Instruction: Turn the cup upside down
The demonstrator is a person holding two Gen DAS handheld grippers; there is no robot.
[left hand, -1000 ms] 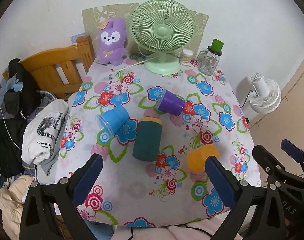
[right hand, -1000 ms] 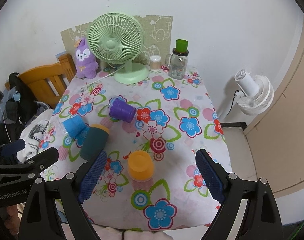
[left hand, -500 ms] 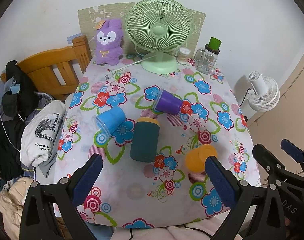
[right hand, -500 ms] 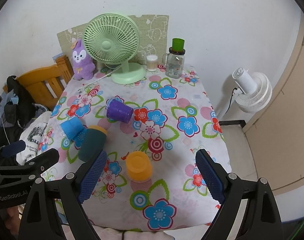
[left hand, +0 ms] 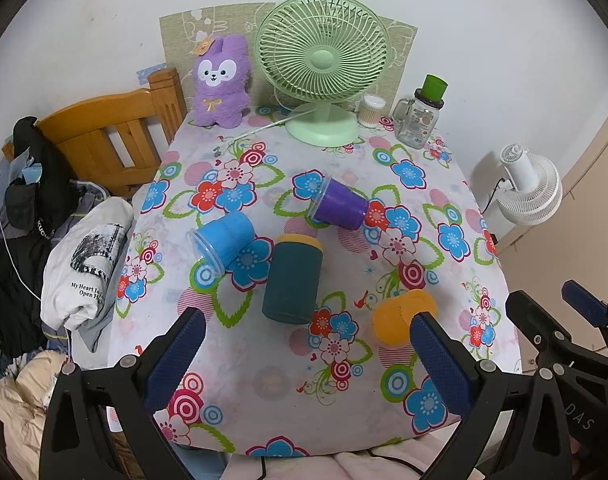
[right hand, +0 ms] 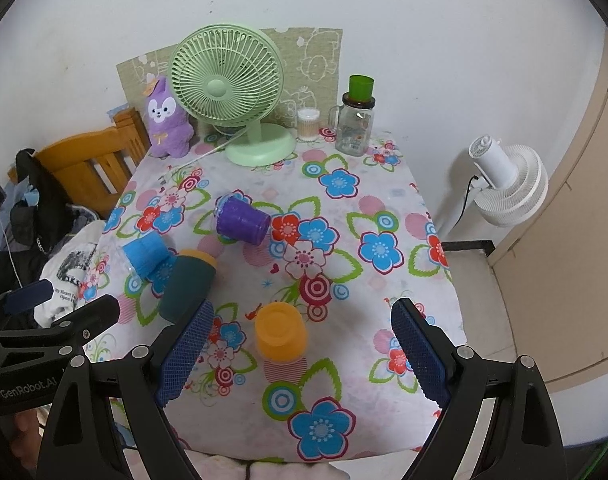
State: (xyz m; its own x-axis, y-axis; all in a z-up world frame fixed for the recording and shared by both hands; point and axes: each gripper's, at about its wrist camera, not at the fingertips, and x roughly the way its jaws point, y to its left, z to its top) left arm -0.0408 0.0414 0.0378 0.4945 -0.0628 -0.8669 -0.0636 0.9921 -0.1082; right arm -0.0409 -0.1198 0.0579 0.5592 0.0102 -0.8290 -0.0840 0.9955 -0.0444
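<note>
— So, how do we stand over the table?

— We hold both tools above its near edge, looking down and forward. Our left gripper [left hand: 308, 354] fills the bottom of its own view, and our right gripper [right hand: 301, 354] does the same in the right wrist view; each one also shows at the lower corner of the other's frame.

— And what lies before us?

— We see a floral tablecloth [left hand: 424, 240] with four cups mid-frame. A blue cup [left hand: 223, 240] and a purple cup [left hand: 342, 204] lie on their sides, a dark teal cup [left hand: 291, 282] with a yellow rim lies between them, and an orange cup [right hand: 280, 334] stands base-up at lower centre of the right wrist view. At the top sit a green desk fan [left hand: 322, 60], a purple plush rabbit [left hand: 221, 80], a cotton-swab tub [left hand: 371, 110] and a glass jar mug [left hand: 420, 116]. A wooden chair [left hand: 103, 140] and heaped clothes [left hand: 79, 264] are at left, a white floor fan [right hand: 508, 184] at right, all against a white wall.

— What about our fingers?

— We keep both pairs spread wide, gripping nothing and touching nothing; the orange cup appears between our right pads [right hand: 185, 356].
</note>
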